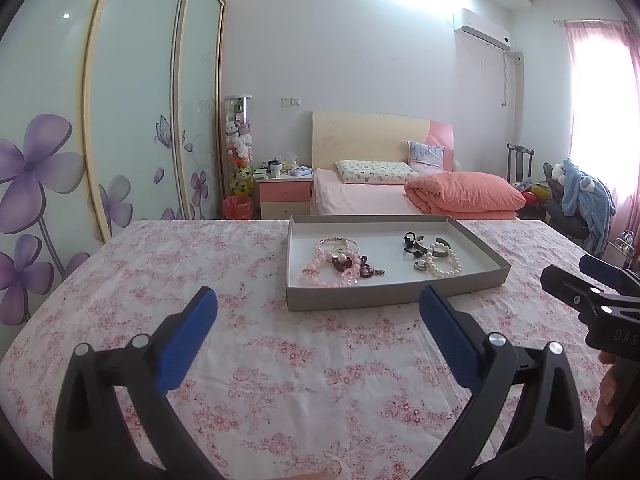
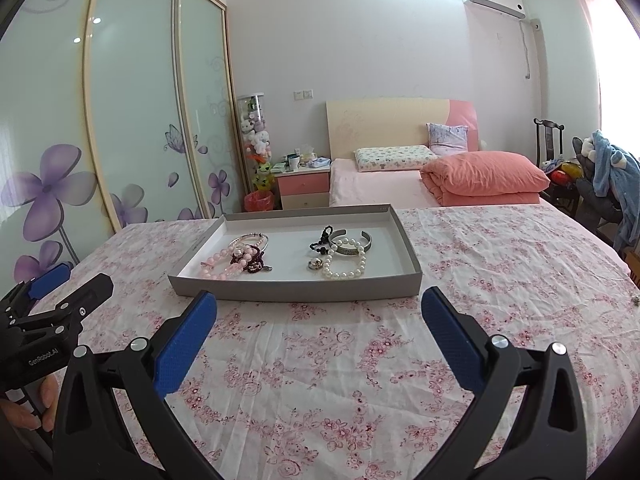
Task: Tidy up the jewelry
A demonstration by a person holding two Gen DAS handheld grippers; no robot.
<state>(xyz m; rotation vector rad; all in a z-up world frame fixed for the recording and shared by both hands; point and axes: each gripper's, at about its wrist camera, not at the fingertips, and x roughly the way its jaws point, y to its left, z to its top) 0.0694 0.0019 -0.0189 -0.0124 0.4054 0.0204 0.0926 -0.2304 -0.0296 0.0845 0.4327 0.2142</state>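
From the left wrist, the left claw (image 1: 318, 312) stands wide open with nothing in it, poised over the flowered cloth (image 1: 248, 360). The grey tray (image 1: 384, 294) lies ahead of it and a little to the right, well apart from the blue pads. Inside, a pink bead bracelet (image 1: 326, 272) tangles with a dark red one (image 1: 352, 266) on the left; a pearl bracelet (image 1: 442, 260), a silver cuff (image 1: 434, 245) and a small ring (image 1: 420, 266) sit to the right. The right claw (image 1: 588, 276) shows at the frame's edge.

From the right wrist, the right claw (image 2: 318, 312) is likewise spread wide and empty, with the tray (image 2: 296, 290) straight ahead, its near wall just beyond the fingertips. The pearl bracelet (image 2: 346, 266) lies closest.

These pieces look light and slippery (beads roll, strands go limp), so I would pinch a strand across its beads. The cuff (image 2: 352, 242) is stiff; take it by one side of its band. The tangled pair may lift together.
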